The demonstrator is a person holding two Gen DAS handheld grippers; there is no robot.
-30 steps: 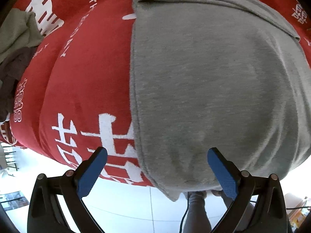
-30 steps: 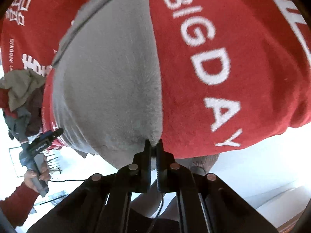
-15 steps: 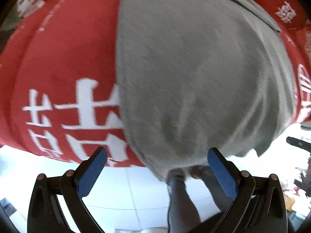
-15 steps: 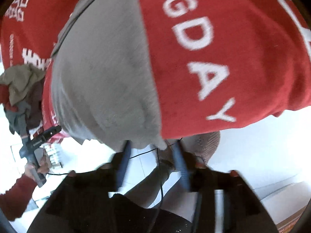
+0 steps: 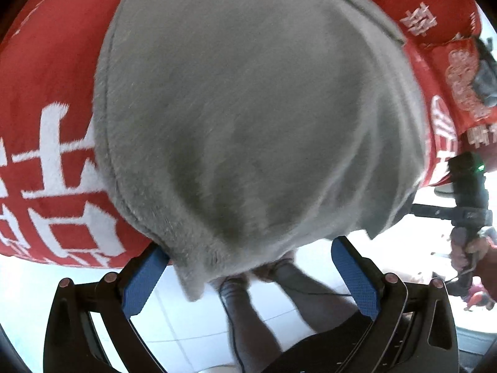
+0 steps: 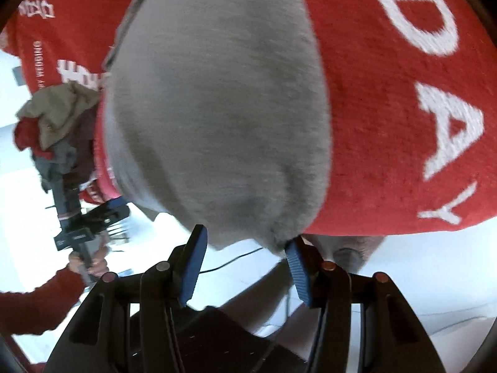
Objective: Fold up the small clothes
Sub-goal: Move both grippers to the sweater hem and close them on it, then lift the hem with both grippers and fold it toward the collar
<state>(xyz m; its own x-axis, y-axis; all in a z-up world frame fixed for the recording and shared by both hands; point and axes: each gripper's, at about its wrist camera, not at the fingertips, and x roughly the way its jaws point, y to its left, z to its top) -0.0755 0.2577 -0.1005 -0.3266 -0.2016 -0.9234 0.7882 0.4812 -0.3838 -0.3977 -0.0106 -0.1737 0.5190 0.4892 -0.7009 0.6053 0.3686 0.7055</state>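
A grey garment (image 5: 248, 108) lies spread flat on a red cloth (image 5: 46, 93) with white lettering, its near hem hanging over the table edge. My left gripper (image 5: 248, 248) is open wide, with its blue pads on either side of the hem's corner and not pressing it. In the right wrist view the same grey garment (image 6: 217, 108) fills the middle. My right gripper (image 6: 247, 237) is open just below its other near corner. The cloth corner touches the right pad (image 6: 296, 267), but nothing is clamped.
A heap of other clothes (image 6: 52, 115) sits at the far left on the red cloth (image 6: 403, 93). A hand in a red sleeve (image 6: 88, 261) holds the other tool. The person's legs (image 5: 248, 310) and white tiled floor lie below the table edge.
My right gripper was shut on the grey garment's near corner and has let go; it now stands open. Both views have tipped downward toward the table edge. The left gripper stayed open.
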